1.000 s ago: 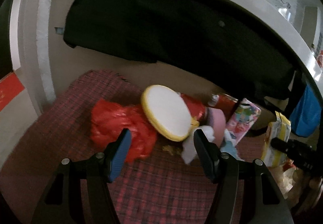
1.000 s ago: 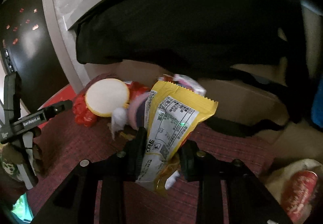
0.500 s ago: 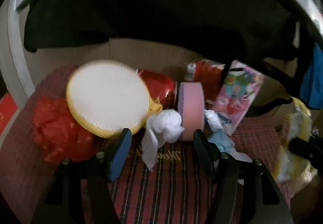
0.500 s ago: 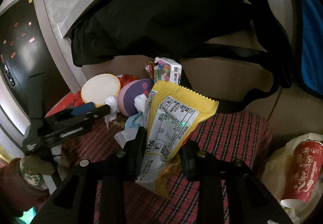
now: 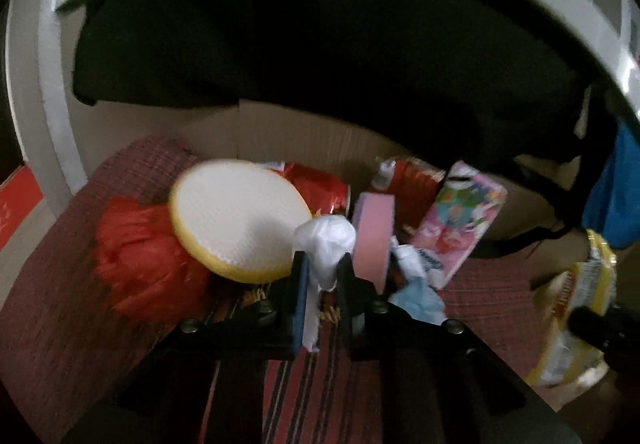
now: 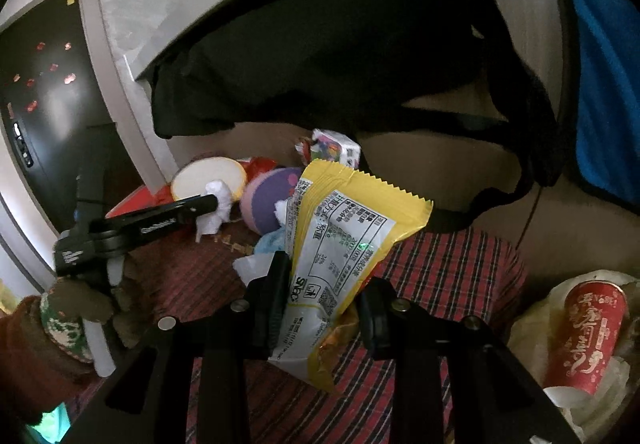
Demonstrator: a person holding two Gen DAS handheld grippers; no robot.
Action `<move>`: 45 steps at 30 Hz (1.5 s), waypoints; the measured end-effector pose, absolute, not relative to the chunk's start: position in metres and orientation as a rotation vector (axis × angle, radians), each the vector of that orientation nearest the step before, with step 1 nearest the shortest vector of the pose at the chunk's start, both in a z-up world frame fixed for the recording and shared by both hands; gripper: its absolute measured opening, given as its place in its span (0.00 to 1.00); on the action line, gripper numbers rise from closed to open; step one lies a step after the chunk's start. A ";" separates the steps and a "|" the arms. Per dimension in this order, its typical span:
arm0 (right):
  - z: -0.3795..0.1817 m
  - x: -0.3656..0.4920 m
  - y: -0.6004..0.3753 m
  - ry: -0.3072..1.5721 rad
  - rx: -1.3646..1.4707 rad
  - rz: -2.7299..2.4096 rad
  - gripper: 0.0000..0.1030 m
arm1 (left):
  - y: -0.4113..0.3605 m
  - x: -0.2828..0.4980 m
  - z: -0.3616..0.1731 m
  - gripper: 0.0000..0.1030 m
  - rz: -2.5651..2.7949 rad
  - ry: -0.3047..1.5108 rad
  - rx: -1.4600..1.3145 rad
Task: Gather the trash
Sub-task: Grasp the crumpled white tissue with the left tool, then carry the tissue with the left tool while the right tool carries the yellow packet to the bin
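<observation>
White tissue wad [image 5: 325, 244] is pinched in the left hand-held gripper [image 5: 320, 276], whose jaws just closed on it; the right hand-held gripper [image 6: 320, 284] clamps the yellow snack wrapper [image 6: 340, 240]. Both are captured, neither binned. Left on the plaid cloth [image 5: 328, 384]: red plastic bag [image 5: 136, 264] at 9 o'clock, blue scrap [image 5: 420, 300] at 3 o'clock.

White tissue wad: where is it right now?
In the left wrist view the white tissue wad sits mid-frame, pinched in the left claw, which has just closed, between the yellow-rimmed sponge and the pink sponge.
</observation>
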State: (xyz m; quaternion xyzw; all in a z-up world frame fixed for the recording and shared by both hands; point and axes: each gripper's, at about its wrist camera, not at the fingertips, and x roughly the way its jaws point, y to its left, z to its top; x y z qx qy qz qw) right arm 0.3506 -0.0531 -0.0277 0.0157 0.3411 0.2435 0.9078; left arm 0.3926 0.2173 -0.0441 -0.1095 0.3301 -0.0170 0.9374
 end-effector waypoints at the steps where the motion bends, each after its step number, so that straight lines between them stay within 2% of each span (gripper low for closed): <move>1: -0.026 0.347 -0.055 0.697 0.031 0.504 0.29 | 0.217 0.386 -0.039 0.14 -0.036 0.665 -0.226; 8: -0.004 0.323 -0.058 0.648 0.019 0.530 0.29 | 0.210 0.327 -0.002 0.14 -0.060 0.578 -0.228; 25: 0.048 0.268 -0.105 0.521 0.023 0.492 0.29 | 0.150 0.250 0.049 0.14 -0.126 0.469 -0.174; 35: 0.073 0.226 -0.187 0.420 -0.015 0.341 0.29 | 0.057 0.236 0.065 0.14 -0.308 0.421 -0.138; 45: 0.068 0.222 -0.276 0.421 -0.004 0.182 0.29 | -0.051 0.262 0.042 0.14 -0.519 0.474 -0.119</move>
